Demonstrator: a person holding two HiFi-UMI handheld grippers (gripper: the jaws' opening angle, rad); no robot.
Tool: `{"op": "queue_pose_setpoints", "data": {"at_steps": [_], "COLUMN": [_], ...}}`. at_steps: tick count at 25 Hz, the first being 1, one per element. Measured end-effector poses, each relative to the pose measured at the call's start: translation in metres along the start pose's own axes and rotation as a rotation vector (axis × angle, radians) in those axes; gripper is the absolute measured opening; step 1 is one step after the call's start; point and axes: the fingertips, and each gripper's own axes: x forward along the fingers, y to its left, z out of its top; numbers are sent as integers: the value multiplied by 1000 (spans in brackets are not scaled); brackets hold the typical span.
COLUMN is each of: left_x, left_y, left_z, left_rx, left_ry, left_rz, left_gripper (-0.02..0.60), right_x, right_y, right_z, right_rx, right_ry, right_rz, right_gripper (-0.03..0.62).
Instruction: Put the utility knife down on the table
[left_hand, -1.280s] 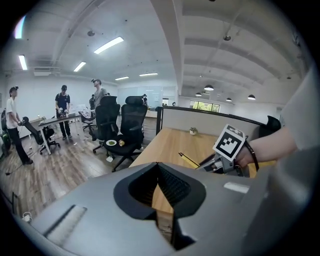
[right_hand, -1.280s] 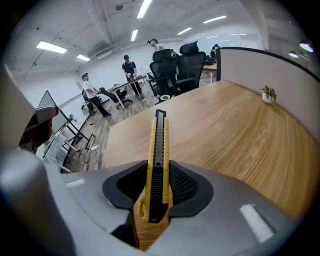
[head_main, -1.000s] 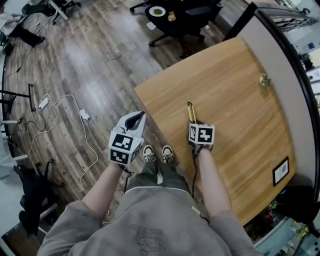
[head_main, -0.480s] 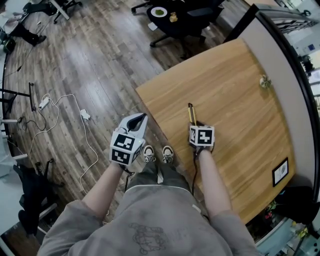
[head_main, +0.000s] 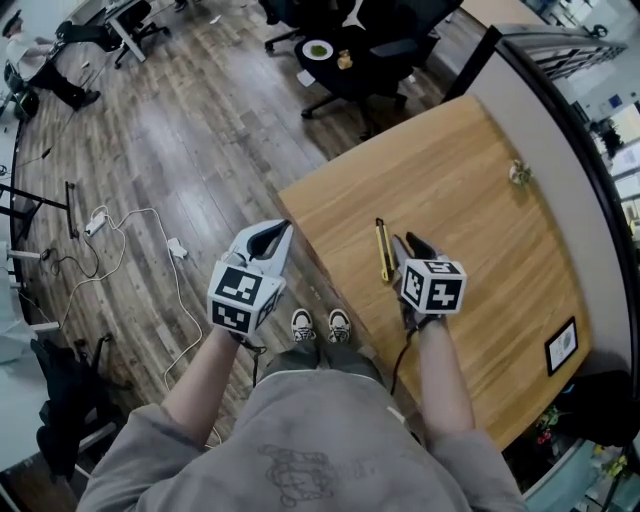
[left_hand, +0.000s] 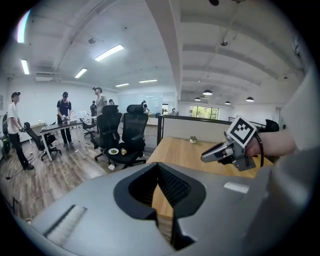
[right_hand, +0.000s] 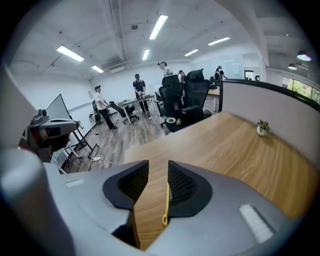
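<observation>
The yellow and black utility knife (head_main: 383, 251) lies flat on the wooden table (head_main: 470, 200) near its front left edge. My right gripper (head_main: 410, 242) hovers just to the knife's right, open, with nothing between its fingers. In the right gripper view the knife (right_hand: 166, 202) shows as a thin yellow strip on the wood, seen through the gap beside the right jaw of that gripper (right_hand: 158, 167). My left gripper (head_main: 282, 230) hangs over the floor left of the table, shut and empty, its tips meeting (left_hand: 157, 167).
A small potted plant (head_main: 519, 173) stands at the table's far right by a grey partition (head_main: 560, 120). A black framed card (head_main: 562, 342) sits near the right front. Office chairs (head_main: 360, 40) stand beyond the table, and cables (head_main: 130, 230) trail on the floor at left.
The right gripper has opened and let go of the knife, then shifted to the right. The knife now lies on the table. The left gripper has barely moved.
</observation>
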Motion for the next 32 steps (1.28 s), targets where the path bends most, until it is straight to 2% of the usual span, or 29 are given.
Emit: {"op": "queue_pose_setpoints", "data": {"at_steps": [4,9,13,17,20,24,28,32], "left_x": [-21,-41,-61,-80,-95,-110,-117,-123], "left_y": [-6,-20,-32,-42,-47,-50,-52,-56], "left_z": [37,73,96,118,131,138,138,136], "left_rx": [86,211,234,250,241,242,208,203], "left_ry": [-56,-116,-172,-217,-246,-267,-279,-274], "left_rz": [-2,1,-15,-34,-40,-22,12,14], "left_gripper": [0,0,0,0,0,0,0,0], "right_x": [-50,-116,-163,-209,-238,-260,-266,-270], "right_y": [22,39,57,81,99,109,110,112], "right_z": [52,99,121,138,142,138,130,127], "right_rx": [-44,-79,-129,-164,-224,-283,-277,-270], "right_ry": [-155,-337,-447,-551,-595,-620,-615,-625], "right_rz": [30,64,79,132,147,125,127,128], "right_gripper": [91,60,40,21,20,11,11,11]}}
